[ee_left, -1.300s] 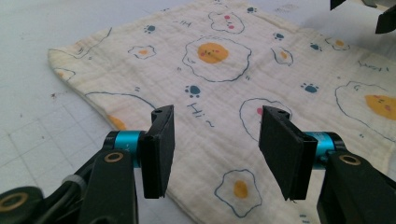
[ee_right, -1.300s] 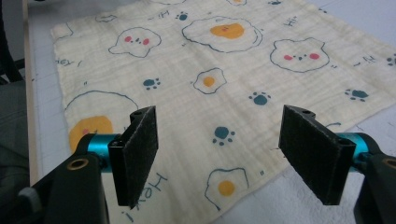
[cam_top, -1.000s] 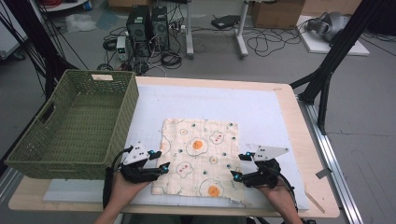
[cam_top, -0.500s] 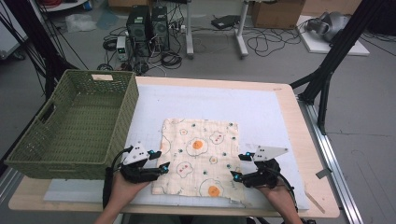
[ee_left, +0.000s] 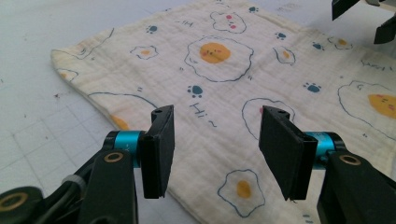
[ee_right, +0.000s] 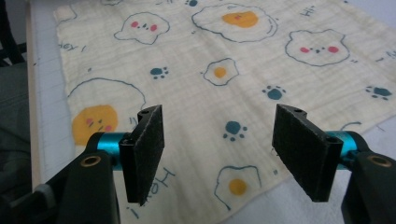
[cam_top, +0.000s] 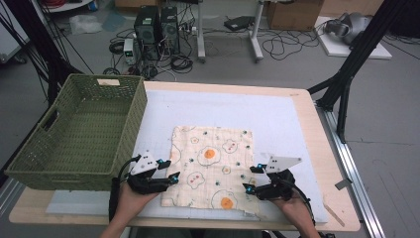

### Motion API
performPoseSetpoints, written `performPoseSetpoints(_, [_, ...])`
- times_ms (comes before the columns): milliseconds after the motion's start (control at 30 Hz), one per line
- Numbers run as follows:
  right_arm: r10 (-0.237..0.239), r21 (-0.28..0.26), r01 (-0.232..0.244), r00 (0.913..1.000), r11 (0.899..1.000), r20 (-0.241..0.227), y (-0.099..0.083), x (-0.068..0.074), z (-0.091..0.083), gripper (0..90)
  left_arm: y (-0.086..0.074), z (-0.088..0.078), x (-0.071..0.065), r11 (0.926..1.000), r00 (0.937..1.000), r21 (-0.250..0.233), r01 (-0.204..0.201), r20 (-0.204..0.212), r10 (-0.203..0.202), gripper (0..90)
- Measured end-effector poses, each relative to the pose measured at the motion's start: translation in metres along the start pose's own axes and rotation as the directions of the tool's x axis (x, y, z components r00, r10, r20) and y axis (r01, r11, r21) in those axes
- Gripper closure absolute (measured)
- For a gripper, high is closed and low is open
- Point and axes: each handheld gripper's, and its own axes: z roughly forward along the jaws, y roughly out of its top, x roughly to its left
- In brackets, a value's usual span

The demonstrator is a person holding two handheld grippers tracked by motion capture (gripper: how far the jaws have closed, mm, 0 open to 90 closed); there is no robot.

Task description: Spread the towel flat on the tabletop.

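the cloth (cam_top: 213, 171), cream with fried-egg and paw prints, lies flat on the white mat (cam_top: 277, 114) near the table's front edge, just right of the green basket (cam_top: 79, 129). the left gripper (cam_top: 167, 171) sits at the cloth's left edge, jaws spread, with nothing pinched; in the left gripper view the fabric lies under and beyond the jaws. the right gripper (cam_top: 249, 179) sits at the cloth's right edge near its front corner; its jaws have just been closing a little but stand apart, gripping nothing, fabric showing beneath them
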Motion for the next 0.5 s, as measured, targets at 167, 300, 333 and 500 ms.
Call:
performPoseSetpoints(167, [-0.019, 0.038, 0.021, 0.9987, 0.999, -0.048, -0.001, 0.004, 0.005, 45.5, 0.0, 0.0, 0.0, 1.0, 1.0, 0.002, -0.002, -0.002, 0.002, 45.9])
performPoseSetpoints(300, [-0.028, 0.082, 0.034, 0.9966, 0.996, -0.077, -0.002, 0.005, 0.009, 54.4, 0.0, 0.0, 0.001, 1.0, 1.0, 0.006, 0.0, -0.005, 0.0, 46.0])
performPoseSetpoints(333, [-0.03, 0.096, 0.038, 0.9958, 0.995, -0.086, -0.002, 0.006, 0.011, 56.8, -0.001, 0.0, 0.001, 1.0, 1.0, 0.007, 0.001, -0.005, -0.001, 46.0])
performPoseSetpoints(500, [-0.053, 0.133, 0.064, 0.9946, 0.989, -0.089, -0.003, 0.008, 0.015, 65.4, -0.001, 0.0, 0.001, 1.0, 1.0, 0.004, 0.001, -0.006, -0.001, 46.0])
